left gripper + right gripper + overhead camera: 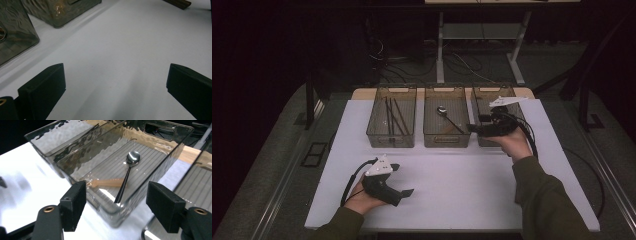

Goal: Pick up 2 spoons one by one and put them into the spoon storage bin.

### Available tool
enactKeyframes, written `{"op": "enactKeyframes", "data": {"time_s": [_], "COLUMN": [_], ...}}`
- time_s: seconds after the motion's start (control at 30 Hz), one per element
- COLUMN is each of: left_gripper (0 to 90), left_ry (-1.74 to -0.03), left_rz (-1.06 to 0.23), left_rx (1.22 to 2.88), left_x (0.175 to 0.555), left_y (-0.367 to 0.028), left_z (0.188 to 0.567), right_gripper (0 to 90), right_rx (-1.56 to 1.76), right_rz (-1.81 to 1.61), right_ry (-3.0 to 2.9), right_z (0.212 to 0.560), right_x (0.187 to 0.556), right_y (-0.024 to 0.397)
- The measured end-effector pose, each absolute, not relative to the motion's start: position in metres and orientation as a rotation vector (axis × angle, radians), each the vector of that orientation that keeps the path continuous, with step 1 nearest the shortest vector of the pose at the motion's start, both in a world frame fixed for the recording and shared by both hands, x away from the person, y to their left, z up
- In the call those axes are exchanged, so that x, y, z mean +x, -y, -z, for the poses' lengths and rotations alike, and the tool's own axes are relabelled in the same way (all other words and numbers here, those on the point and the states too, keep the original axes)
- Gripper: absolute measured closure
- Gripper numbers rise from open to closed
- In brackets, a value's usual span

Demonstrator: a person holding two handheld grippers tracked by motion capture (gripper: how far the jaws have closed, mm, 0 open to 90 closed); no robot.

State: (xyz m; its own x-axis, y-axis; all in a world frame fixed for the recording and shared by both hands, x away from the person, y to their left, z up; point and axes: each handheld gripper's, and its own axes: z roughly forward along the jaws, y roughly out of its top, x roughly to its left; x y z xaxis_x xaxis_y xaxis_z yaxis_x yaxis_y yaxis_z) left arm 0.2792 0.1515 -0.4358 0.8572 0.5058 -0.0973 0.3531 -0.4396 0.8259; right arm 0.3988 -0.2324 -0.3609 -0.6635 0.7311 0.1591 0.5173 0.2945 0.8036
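Spoon (130, 171) with a shiny bowl and a dark handle lies inside the middle of three clear bins (107, 212), just ahead of the right claw (117, 207), its handle end pointing back toward the claw. In the right gripper view a pale wooden utensil (107, 182) lies across the bin's ribbed floor under the spoon's handle. The bin's near wall stands between the claw and both utensils. This claw is released, its two black jaws wide apart with nothing between them.

From the high view, the right claw (473, 128) is held at the near right corner of the middle bin (446, 142), where the spoon (443, 110) is a small bright spot. That view also shows the left bin (390, 141) holding several dark chopsticks (394, 116), and the right bin (484, 141) partly hidden behind the person's right hand (514, 142).

Left claw (404, 191) rests low near the front of the white table (462, 185), well apart from the bins. In the left gripper view its jaws are released and spread wide over bare table (120, 50), with two bin corners (17, 40) ahead at the left.
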Motion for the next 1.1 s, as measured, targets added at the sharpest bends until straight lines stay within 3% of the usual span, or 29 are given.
{"op": "enactKeyframes", "data": {"time_s": [0.3, 0.87, 1.1], "left_gripper": [1.5, 1.8, 1.7], "left_ry": [-0.643, -0.646, -0.652], "left_rz": [-0.205, -0.209, -0.208], "left_rx": [2.066, 2.065, 2.061], "left_x": [0.279, 0.278, 0.278], "left_y": [-0.151, -0.152, -0.153], "left_z": [0.436, 0.436, 0.436], "right_gripper": [47.0, 89.2, 89.5], "right_rx": [1.136, 1.177, 1.187], "right_rz": [-1.302, -1.168, -1.125], "right_ry": [-2.329, -2.427, -2.475], "right_z": [0.364, 0.395, 0.406], "right_x": [0.366, 0.321, 0.305], "right_y": [0.252, 0.297, 0.307]}}
